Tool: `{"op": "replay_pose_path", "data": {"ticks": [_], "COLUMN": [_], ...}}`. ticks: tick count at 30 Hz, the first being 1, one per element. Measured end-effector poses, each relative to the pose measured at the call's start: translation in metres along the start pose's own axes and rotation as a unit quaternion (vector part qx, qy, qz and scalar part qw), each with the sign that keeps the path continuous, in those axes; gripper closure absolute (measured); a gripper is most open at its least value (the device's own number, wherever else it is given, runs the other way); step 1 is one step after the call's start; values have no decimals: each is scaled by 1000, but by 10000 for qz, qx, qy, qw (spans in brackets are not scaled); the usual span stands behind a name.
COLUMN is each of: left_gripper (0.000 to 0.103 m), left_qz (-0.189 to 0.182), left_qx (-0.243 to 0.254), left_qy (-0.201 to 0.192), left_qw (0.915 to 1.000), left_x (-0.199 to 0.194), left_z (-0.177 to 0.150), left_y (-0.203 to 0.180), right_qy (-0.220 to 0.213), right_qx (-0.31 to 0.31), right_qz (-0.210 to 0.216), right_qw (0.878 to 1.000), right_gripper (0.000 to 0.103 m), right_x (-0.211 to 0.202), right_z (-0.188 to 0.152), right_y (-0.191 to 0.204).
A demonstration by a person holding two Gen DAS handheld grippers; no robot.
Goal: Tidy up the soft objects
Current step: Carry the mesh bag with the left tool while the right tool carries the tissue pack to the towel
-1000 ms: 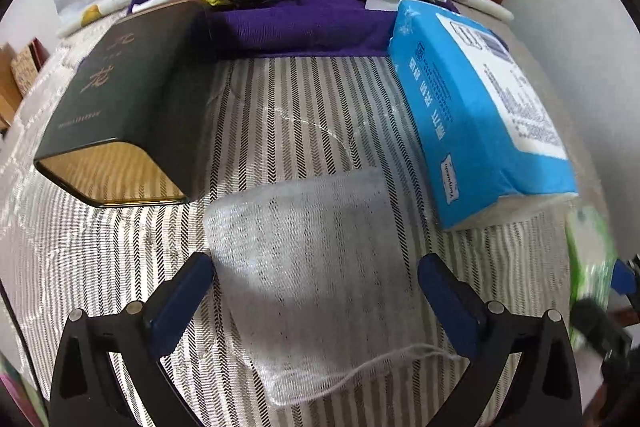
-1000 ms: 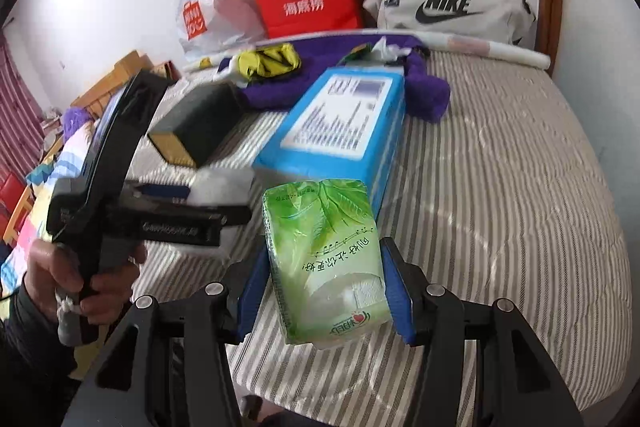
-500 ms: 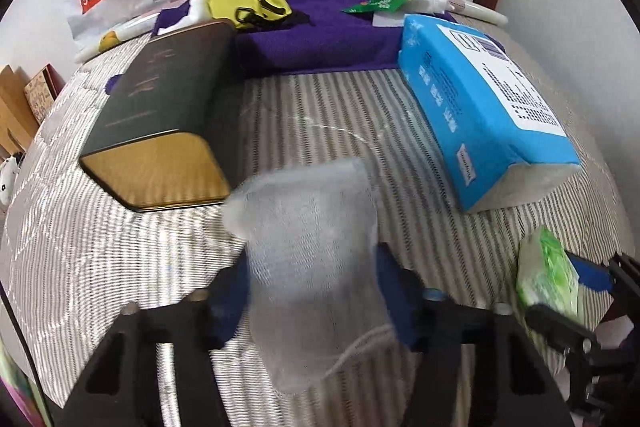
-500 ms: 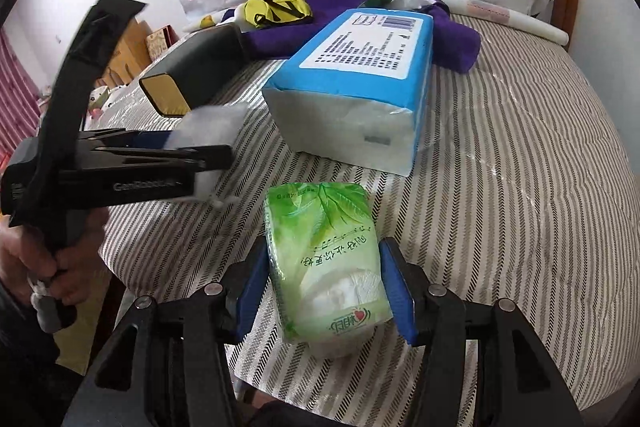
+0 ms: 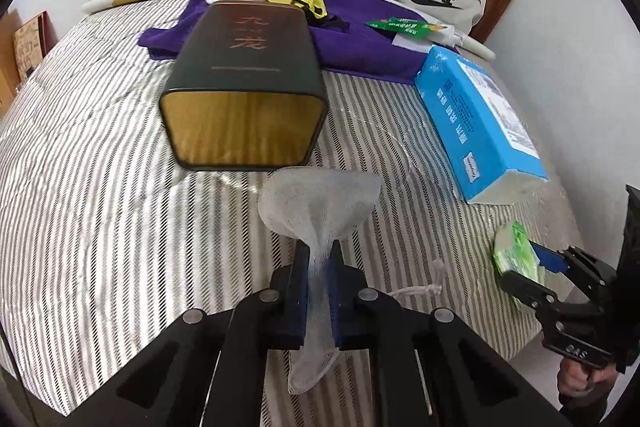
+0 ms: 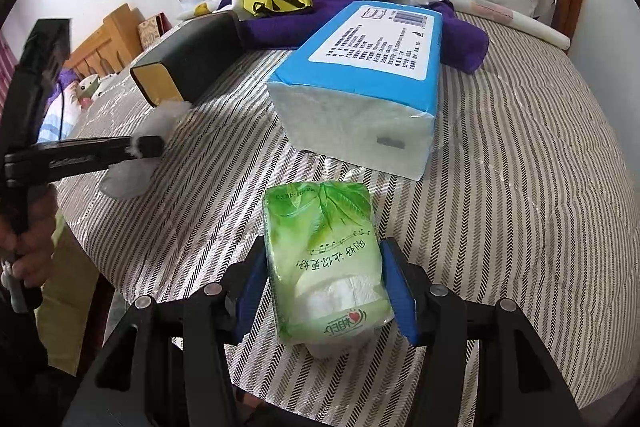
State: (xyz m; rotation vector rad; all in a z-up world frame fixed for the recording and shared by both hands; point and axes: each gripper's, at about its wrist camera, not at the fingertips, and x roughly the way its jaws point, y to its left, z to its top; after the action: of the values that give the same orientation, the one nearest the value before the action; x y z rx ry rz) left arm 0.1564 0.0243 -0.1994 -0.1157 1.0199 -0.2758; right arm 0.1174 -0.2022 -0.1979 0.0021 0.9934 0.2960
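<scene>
Here, sheer gauzy mesh pouch (image 5: 320, 211) pinched.

Sheer white mesh pouch (image 5: 320, 203), glossy green plastic tissue pack (image 6: 326, 259), matt dark box (image 5: 248, 55) with brushed gold end, striped woven bedcover (image 6: 520, 167), purple terry towel (image 5: 360, 43).

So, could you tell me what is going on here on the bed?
A person is tidying soft things on a striped bed with two handheld grippers. The left gripper is shut on a white mesh pouch, right in front of the open dark box. The right gripper holds a green tissue pack near the bed's edge, below the blue tissue pack.
</scene>
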Motion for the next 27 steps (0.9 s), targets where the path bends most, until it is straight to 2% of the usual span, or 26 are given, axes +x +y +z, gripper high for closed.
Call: {"op": "replay_pose_path", "data": {"ticks": [6, 12, 16, 19, 27], "left_gripper": [94, 94, 94, 94, 94], "left_qz": [-139, -232, -523, -453, -464], "left_qx": [-93, -151, -293, -286, -270], "left_qy": [-169, -386, -511, -622, -740], "left_qw": [9997, 9989, 9969, 9966, 9958], "left_x": [-22, -47, -63, -69, -77], "left_z": [4, 13, 24, 34, 64], "left_y": [9, 16, 22, 21, 22], "right_qy": [72, -41, -166, -281, -603], "right_qx": [-67, -239, -366, -434, -483], "right_qz": [57, 115, 239, 372, 195], "right_qw": [9999, 9996, 9989, 9980, 9968], "right_gripper": [49, 49, 49, 49, 49], "right_x": [-5, -19, -31, -40, -57], "right_z": [8, 20, 31, 40, 84], "right_y": [10, 24, 32, 35, 22]}}
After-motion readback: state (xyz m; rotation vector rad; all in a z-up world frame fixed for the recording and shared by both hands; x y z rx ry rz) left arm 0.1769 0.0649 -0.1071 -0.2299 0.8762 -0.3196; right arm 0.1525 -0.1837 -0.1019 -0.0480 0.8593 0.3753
